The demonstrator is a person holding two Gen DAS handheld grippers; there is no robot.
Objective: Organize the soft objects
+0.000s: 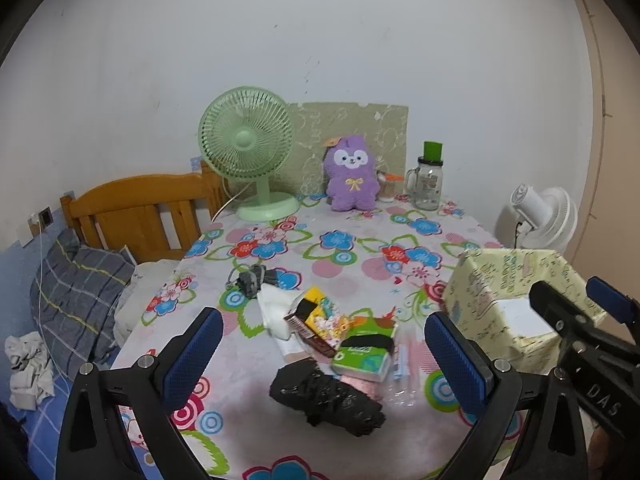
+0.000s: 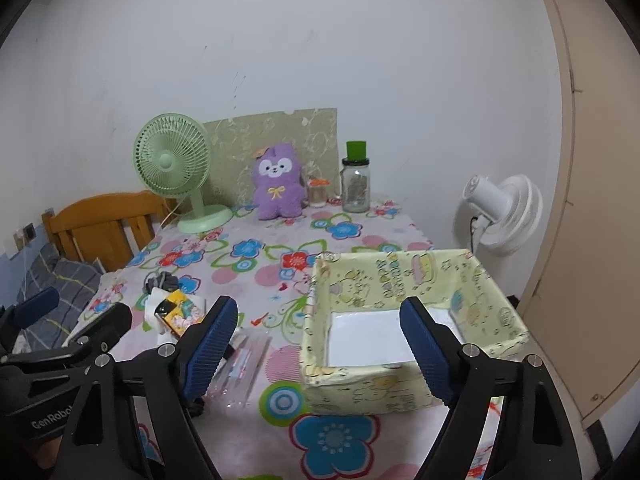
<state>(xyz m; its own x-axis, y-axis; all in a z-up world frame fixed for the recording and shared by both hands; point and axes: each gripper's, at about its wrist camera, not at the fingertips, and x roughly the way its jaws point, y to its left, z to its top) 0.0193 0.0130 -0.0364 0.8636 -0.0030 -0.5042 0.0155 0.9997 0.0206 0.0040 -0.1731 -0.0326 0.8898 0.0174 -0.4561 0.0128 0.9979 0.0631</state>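
Note:
A pile of small items lies mid-table: a black crumpled cloth (image 1: 326, 398), a green tissue pack (image 1: 362, 358), a yellow packet (image 1: 320, 314), a white cloth (image 1: 274, 312) and a grey bundle (image 1: 252, 278). A pale yellow fabric box (image 2: 404, 320) stands open and empty at the right; it also shows in the left wrist view (image 1: 516, 300). My left gripper (image 1: 324, 352) is open and empty, hovering above the pile. My right gripper (image 2: 320, 344) is open and empty, just in front of the box's left wall. A purple plush (image 1: 352, 174) sits at the back.
A green desk fan (image 1: 250, 148), a glass jar with a green lid (image 1: 428, 182) and a small jar stand along the back of the flowered tablecloth (image 1: 360, 248). A white fan (image 2: 500, 208) stands off the table's right. A bed with a wooden headboard (image 1: 140, 208) lies left.

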